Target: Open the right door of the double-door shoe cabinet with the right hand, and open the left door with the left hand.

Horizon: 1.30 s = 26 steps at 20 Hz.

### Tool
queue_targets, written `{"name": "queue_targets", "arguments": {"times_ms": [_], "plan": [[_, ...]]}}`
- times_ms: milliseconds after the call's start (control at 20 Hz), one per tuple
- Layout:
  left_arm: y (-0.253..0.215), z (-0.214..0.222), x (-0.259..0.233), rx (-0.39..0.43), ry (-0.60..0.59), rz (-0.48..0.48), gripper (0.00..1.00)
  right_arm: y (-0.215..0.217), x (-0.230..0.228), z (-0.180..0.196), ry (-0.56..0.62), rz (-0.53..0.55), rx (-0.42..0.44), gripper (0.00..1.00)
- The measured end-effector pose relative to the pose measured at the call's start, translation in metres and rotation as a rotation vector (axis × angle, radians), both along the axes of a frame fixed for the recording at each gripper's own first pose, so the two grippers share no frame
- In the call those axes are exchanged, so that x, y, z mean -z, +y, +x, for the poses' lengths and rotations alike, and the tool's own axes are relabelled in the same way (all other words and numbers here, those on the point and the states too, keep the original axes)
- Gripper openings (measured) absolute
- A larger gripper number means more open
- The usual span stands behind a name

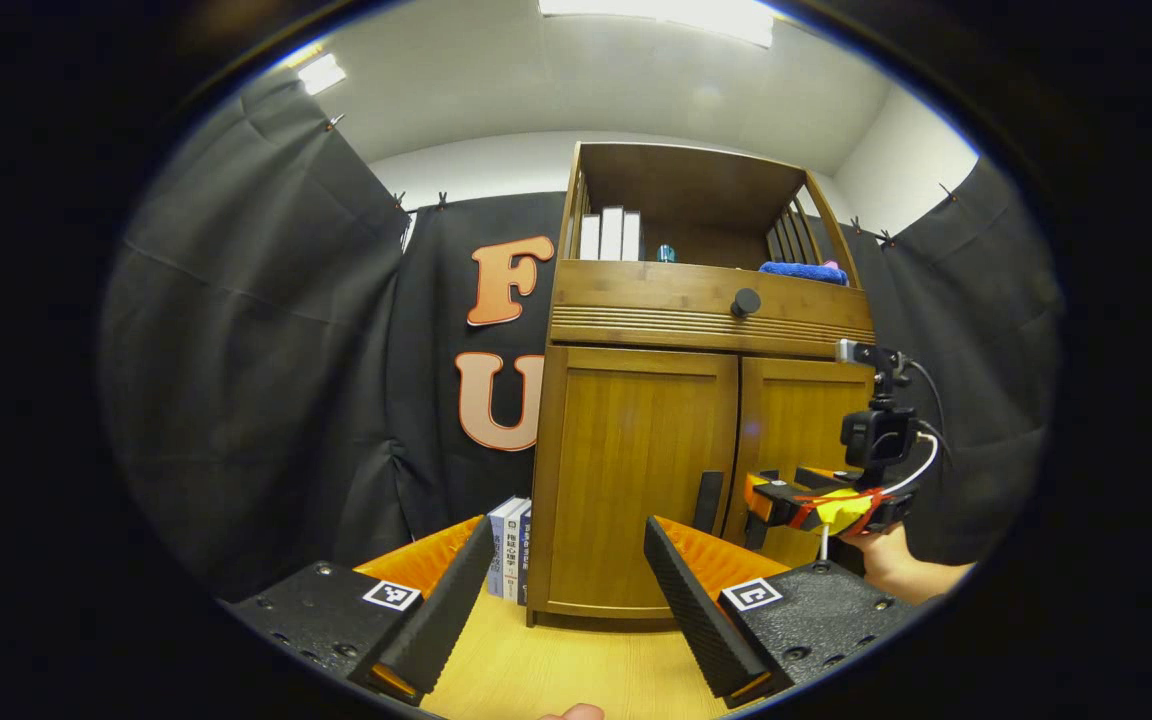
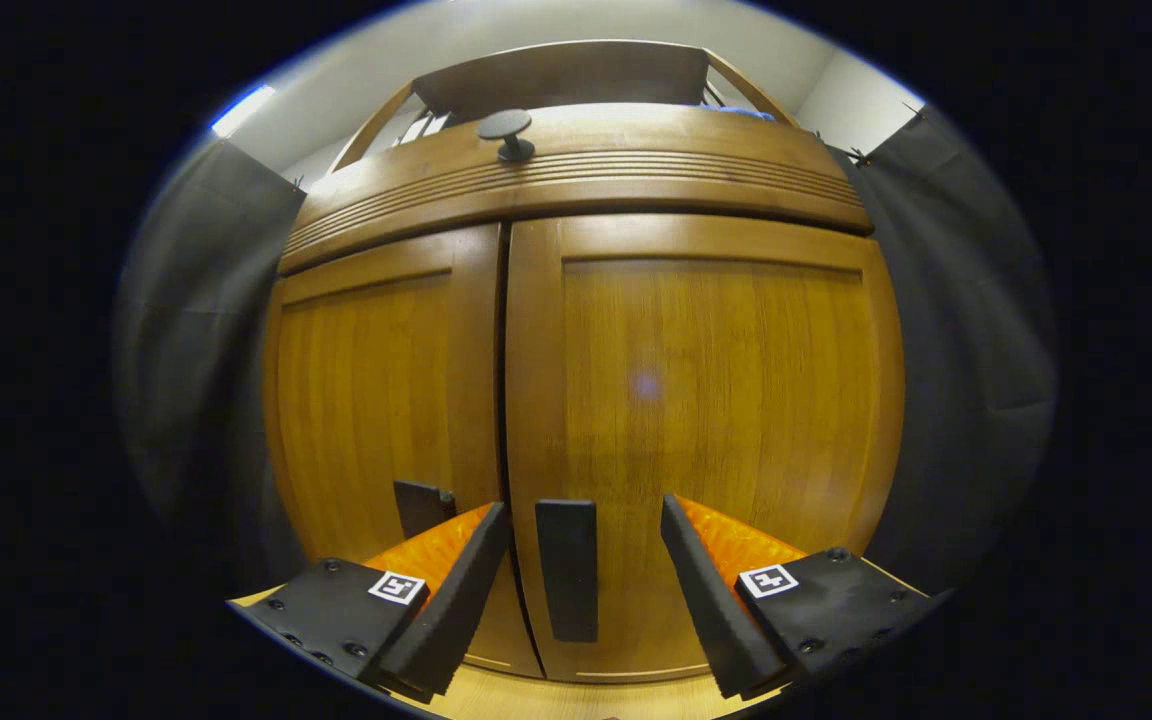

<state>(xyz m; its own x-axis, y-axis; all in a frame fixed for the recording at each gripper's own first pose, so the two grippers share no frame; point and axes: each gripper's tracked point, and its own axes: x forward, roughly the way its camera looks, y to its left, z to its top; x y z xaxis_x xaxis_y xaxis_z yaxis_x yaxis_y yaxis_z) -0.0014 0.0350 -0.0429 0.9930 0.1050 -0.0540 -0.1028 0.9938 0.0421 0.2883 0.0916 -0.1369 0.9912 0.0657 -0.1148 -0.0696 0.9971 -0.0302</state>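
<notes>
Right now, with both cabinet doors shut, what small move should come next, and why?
Probably ease the right gripper straight forward, then close it on the right door handle. Its fingers are open, the handle sits in line between them, and the right door is closed. The left gripper hangs farther back, open.

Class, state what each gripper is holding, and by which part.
Nothing. The right gripper stands open around the right door's handle; the left gripper is open.

open claw [image 2: 584,590] around door handle [image 2: 567,568]
</notes>
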Motion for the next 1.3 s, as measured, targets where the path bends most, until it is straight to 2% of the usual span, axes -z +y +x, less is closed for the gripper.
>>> {"name": "queue_targets", "arguments": {"times_ms": [50,100,150,200,250,350,450,500,600,700,850,950,1050,1100,1150,1200,1250,1300], "plan": [[0.001,-0.001,0.002,-0.003,0.004,-0.005,0.92,-0.002,0.007,0.006,0.012,0.009,0.009,0.99],[0.001,-0.001,0.004,-0.007,0.009,-0.012,0.92,-0.006,0.010,0.014,0.021,0.015,0.020,0.94],[0.000,-0.001,0.008,-0.008,0.015,-0.023,0.92,-0.010,0.017,0.020,0.030,0.016,0.030,0.99],[-0.002,-0.002,0.011,-0.005,0.023,-0.037,0.95,-0.011,0.018,0.022,0.035,0.013,0.040,0.94],[-0.002,-0.001,0.014,-0.003,0.031,-0.051,0.92,-0.013,0.020,0.025,0.037,0.010,0.047,0.94],[-0.001,-0.002,0.020,-0.005,0.043,-0.075,0.95,-0.012,0.020,0.026,0.018,0.000,0.049,0.99],[0.001,-0.002,0.023,-0.015,0.048,-0.086,0.92,-0.010,0.020,0.025,0.011,0.003,0.045,1.00],[0.002,-0.002,0.023,-0.018,0.048,-0.089,0.95,-0.010,0.020,0.024,0.017,0.014,0.041,0.93],[0.005,-0.003,0.023,-0.023,0.045,-0.092,0.95,-0.006,0.023,0.025,0.035,0.032,0.030,0.85],[0.007,-0.006,0.022,-0.030,0.042,-0.089,0.95,0.004,0.024,0.026,0.044,0.047,-0.008,0.65],[0.010,-0.011,0.024,-0.040,0.046,-0.084,0.95,0.007,0.031,0.021,0.049,0.015,-0.034,0.36],[0.010,-0.015,0.026,-0.040,0.054,-0.084,0.98,0.011,0.029,0.025,0.045,0.040,-0.044,0.31],[0.009,-0.019,0.027,-0.039,0.059,-0.088,0.95,0.008,0.029,0.019,0.064,0.027,-0.055,0.27],[0.007,-0.022,0.026,-0.036,0.058,-0.089,0.98,0.010,0.028,0.016,0.068,0.027,-0.066,0.27],[0.006,-0.026,0.026,-0.034,0.057,-0.087,0.98,0.010,0.026,0.009,0.069,0.034,-0.080,0.31],[0.007,-0.028,0.026,-0.034,0.057,-0.082,0.98,0.008,0.024,0.000,0.070,0.042,-0.094,0.31],[0.007,-0.031,0.027,-0.035,0.057,-0.074,0.95,0.006,0.022,-0.010,0.069,0.049,-0.108,0.35],[0.007,-0.033,0.027,-0.037,0.059,-0.066,0.98,0.004,0.022,-0.018,0.068,0.057,-0.118,0.31]]}}
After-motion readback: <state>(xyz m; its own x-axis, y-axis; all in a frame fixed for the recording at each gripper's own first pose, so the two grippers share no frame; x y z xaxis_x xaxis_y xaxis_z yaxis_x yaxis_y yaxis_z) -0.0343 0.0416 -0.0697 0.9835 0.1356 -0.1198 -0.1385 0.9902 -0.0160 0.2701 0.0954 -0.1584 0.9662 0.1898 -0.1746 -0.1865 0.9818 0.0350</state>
